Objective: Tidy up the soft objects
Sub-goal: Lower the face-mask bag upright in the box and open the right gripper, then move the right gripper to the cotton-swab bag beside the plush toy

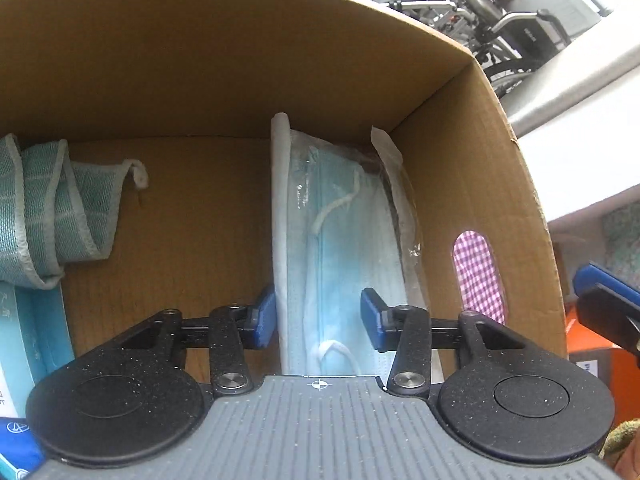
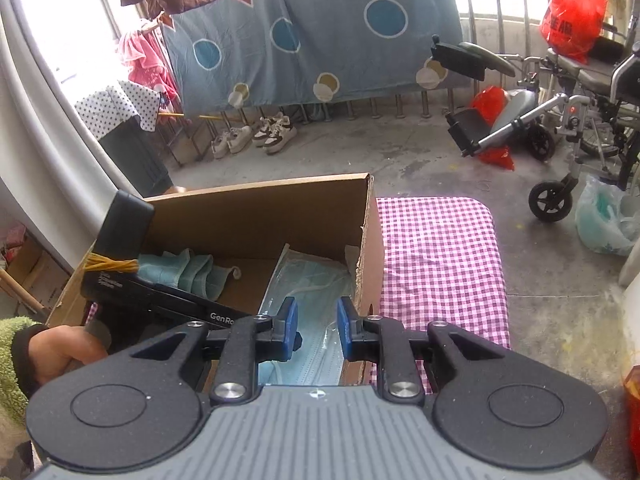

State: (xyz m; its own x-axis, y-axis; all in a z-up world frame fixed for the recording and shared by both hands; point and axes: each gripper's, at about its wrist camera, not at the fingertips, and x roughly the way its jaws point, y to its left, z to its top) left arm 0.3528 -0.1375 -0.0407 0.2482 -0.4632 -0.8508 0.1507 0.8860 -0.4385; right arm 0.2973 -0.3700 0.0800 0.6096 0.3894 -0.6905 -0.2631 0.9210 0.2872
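Note:
A brown cardboard box (image 1: 240,60) stands on a purple checked cloth (image 2: 440,260). On the box floor lies a clear-wrapped pack of light-blue face masks (image 1: 344,240), against the right wall. My left gripper (image 1: 319,318) hangs open inside the box, straddling the pack's near end without its pads pressing on it. A folded teal cloth (image 1: 52,208) sits at the box's left side. My right gripper (image 2: 318,328) hovers over the box's near right corner, jaws narrowly open and empty, with the masks (image 2: 312,276) showing below the gap. The teal cloth (image 2: 188,272) lies beyond the left tool's black body (image 2: 120,240).
A hand in a fuzzy green sleeve (image 2: 16,356) holds the left tool. Another light-blue pack (image 1: 24,340) lies at the box's near left. An orange box (image 1: 592,360) stands outside, right. Wheelchairs (image 2: 580,112), shoes (image 2: 256,136) and hanging laundry (image 2: 312,32) stand beyond the table.

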